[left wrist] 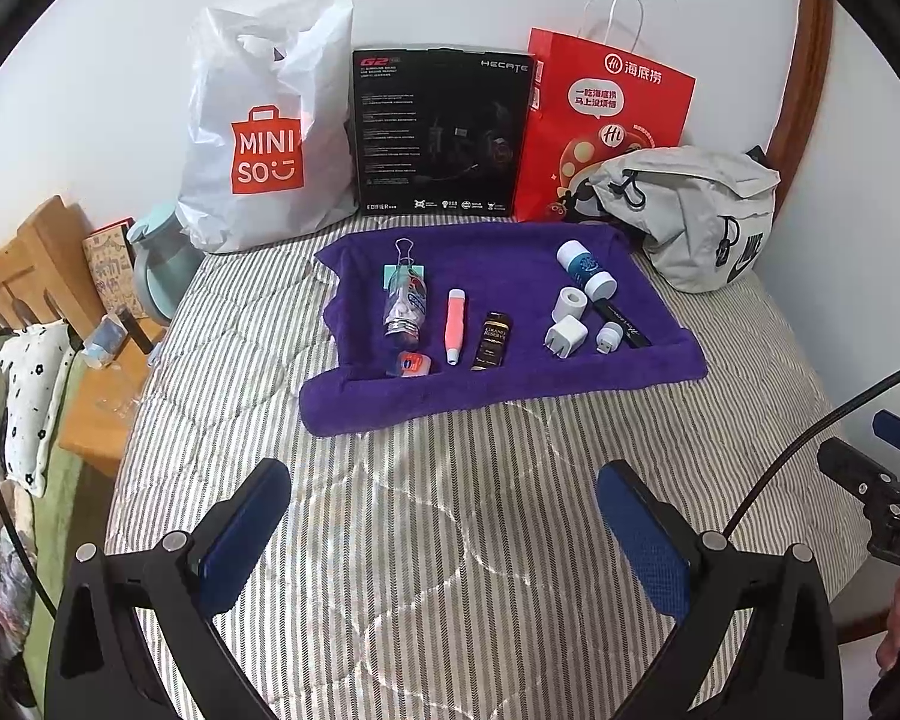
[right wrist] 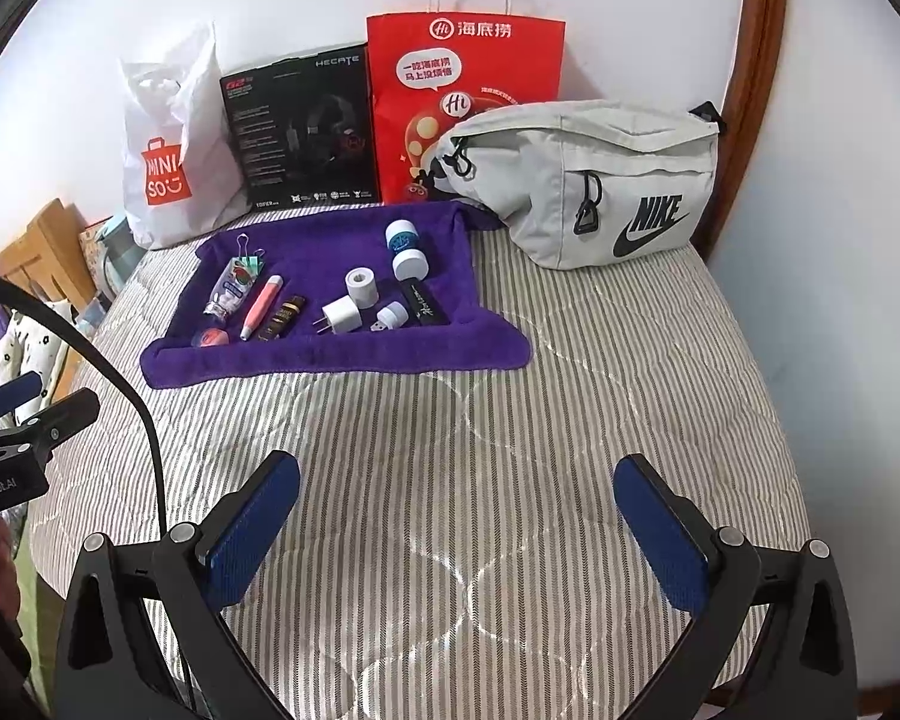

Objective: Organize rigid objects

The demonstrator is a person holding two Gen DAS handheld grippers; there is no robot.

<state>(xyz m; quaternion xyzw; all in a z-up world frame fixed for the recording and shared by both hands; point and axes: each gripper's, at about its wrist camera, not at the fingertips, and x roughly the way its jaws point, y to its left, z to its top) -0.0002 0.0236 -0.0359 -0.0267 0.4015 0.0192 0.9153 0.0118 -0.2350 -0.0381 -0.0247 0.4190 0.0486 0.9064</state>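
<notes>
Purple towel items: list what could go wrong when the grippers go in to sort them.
1. The white charger plug, small USB plug and white roll sit close together, so the open right gripper may nudge a neighbour.
2. The clear bottle lies on its side over a binder clip; it could roll or drag the clip.
3. The purple towel on the soft quilt may bunch when pressed.

On the purple towel [left wrist: 498,276], toward its left edge, lie a clear bottle [left wrist: 405,303], an orange case [left wrist: 413,363], a pink pen [left wrist: 455,325] and a dark tube [left wrist: 491,340]. Toward the right edge lie a white-capped jar [left wrist: 585,269], tape roll [left wrist: 570,304], white charger [left wrist: 565,339], small plug [left wrist: 606,338] and black stick [left wrist: 624,324].
</notes>
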